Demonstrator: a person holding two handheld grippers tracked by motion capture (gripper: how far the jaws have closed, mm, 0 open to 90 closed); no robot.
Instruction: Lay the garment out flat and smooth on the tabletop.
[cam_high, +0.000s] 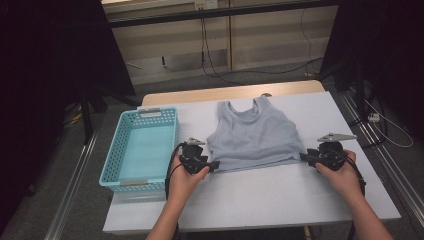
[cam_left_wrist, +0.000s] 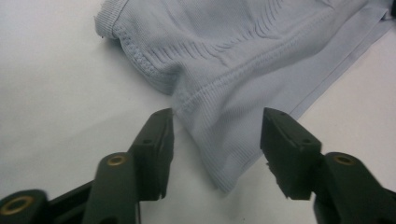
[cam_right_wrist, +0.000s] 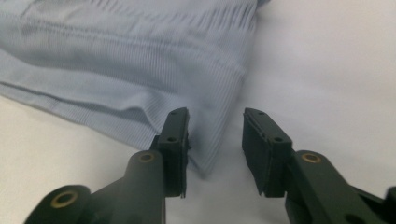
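Jaws apart, both grippers, at hem corners | tank top (cam_high: 254, 134) flat, neck pointing away

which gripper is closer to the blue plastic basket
Left. The left gripper sits just right of the basket, at the tank top's near corner; the right gripper is beyond the top's far corner.

Both grippers low and level, jaws parted

The left gripper (cam_high: 214, 165) points inward from the left hand (cam_high: 184, 181), the right gripper (cam_high: 303, 157) inward from the right hand (cam_high: 344, 172); forearms enter from below, and each gripper's jaws stand apart, pressing nothing.
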